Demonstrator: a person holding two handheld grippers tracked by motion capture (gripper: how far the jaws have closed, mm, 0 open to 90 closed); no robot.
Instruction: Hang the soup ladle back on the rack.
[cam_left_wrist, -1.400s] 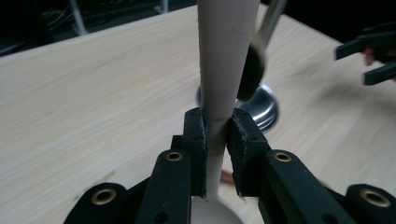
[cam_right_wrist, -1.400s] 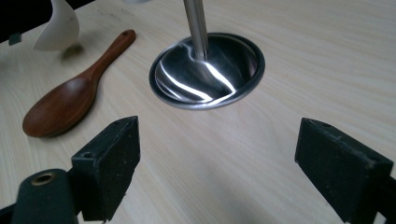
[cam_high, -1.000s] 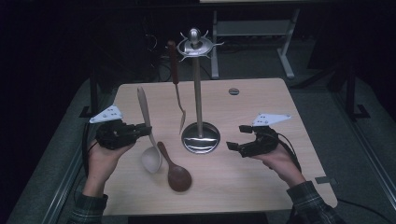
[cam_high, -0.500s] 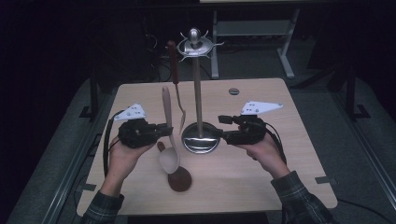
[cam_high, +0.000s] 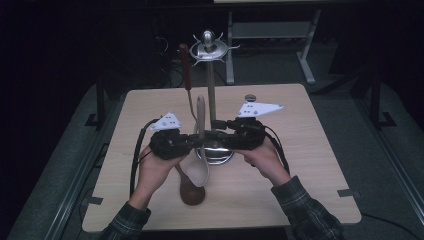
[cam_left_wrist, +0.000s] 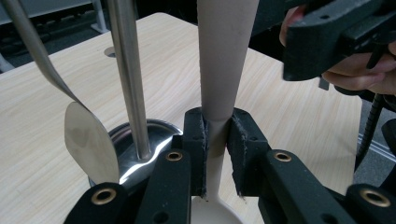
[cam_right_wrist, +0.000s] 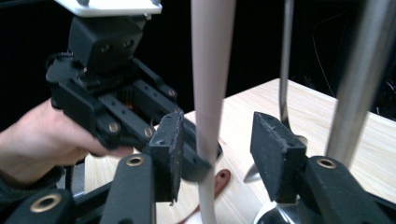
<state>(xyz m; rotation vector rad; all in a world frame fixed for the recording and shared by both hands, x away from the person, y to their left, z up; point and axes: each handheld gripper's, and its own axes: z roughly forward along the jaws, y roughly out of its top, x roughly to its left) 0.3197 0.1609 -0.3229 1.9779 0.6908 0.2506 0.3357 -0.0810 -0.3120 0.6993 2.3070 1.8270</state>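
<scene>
Dark room surrounds my pale wooden bench (cam_high: 310, 150). Near its middle, my left gripper (cam_left_wrist: 217, 140) clenches its jaws on the beige wooden spoon (cam_left_wrist: 224, 60), handle upright, beside the steel utensil stand (cam_high: 212, 90). My right gripper (cam_right_wrist: 217, 144) has just been closing, jaws flanking the handle, neither pad pressing it yet.

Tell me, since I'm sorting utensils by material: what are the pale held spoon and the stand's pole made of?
Pale spoon: likely matte plastic or silicone, with an even beige, glare-free surface. Pole: polished metal, apparently steel, showing bright mirror-like reflections.
</scene>
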